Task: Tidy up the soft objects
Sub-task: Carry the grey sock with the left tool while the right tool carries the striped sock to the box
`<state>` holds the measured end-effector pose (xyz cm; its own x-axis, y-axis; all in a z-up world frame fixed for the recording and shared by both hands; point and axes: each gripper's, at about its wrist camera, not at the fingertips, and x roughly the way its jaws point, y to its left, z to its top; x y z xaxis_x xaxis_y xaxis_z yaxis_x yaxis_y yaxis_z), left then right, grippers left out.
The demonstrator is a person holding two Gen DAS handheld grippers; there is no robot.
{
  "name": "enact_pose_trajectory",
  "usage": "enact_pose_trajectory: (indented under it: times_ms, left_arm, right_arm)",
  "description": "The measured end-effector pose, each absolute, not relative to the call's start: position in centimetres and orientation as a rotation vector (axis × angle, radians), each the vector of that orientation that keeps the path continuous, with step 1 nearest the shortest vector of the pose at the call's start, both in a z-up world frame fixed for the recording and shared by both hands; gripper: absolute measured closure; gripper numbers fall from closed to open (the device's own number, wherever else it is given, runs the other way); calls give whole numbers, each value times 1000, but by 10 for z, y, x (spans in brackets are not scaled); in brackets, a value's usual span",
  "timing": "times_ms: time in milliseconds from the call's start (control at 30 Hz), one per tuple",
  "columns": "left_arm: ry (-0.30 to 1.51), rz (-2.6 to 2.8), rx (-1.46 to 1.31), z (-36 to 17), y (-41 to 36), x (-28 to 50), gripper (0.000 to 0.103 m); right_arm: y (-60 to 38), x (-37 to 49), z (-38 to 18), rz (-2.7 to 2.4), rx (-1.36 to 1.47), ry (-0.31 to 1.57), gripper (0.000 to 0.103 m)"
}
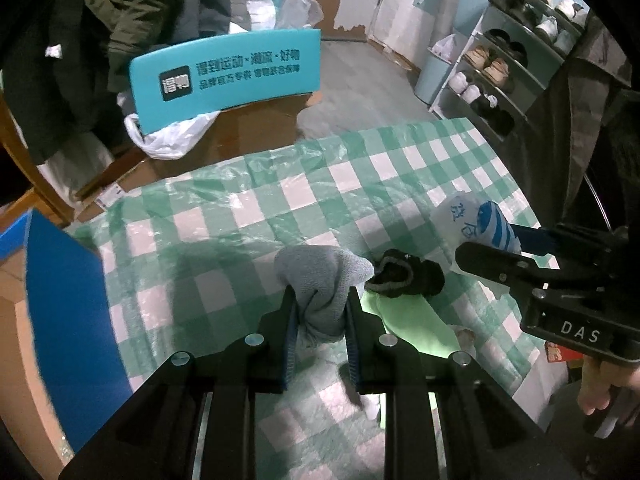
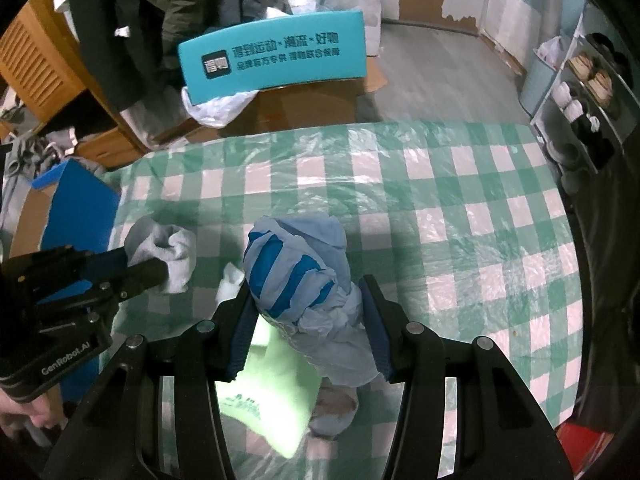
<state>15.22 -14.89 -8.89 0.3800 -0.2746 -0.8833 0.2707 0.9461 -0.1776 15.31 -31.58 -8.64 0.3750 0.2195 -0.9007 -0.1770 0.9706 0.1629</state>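
My left gripper (image 1: 320, 304) is shut on a grey sock (image 1: 320, 284) and holds it above the green checked tablecloth (image 1: 240, 216). It also shows in the right wrist view (image 2: 156, 268) with the grey sock (image 2: 168, 248). My right gripper (image 2: 308, 316) is shut on a pale blue plastic bag with dark blue stripes (image 2: 296, 272). That bag (image 1: 484, 224) and right gripper (image 1: 492, 248) show at the right of the left wrist view. A dark knitted sock (image 1: 408, 274) and a light green cloth (image 1: 412, 326) lie on the table between the grippers.
A blue cardboard box (image 1: 68, 308) stands at the table's left edge. A teal box (image 1: 228, 68) sits on brown cartons beyond the table. A shoe rack (image 1: 516, 60) stands far right. Coats (image 1: 100, 32) hang at the back left.
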Motion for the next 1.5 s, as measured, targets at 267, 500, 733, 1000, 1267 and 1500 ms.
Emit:
enact_pose_trajectory:
  times_ms: [267,500,733,1000,1267,1500]
  left_arm:
    - [1091,-326,-7,-69,-133,134,82]
    - [1069,-304,-10,-54,-119,118,82]
    - [1048,-278,-22,-40,-101,101,82]
    - [1031,-257,-18,-25,-82,83,82]
    - [996,-246,-38,-7,-64,68,82]
    - [968,-225,-42,4,-46,59,81]
  right_arm:
    - [-300,137,-67,284,19,1133,54]
    - [-285,120,-49,316,-2,1102,54]
    - [-266,106,-32,359,-31,1074,54]
    - [-243,92,-20,414,-60,1057,54]
    - [-218,84,-5,465,-79,1034,54]
    - [-197,79,5,493,-97,1013,54]
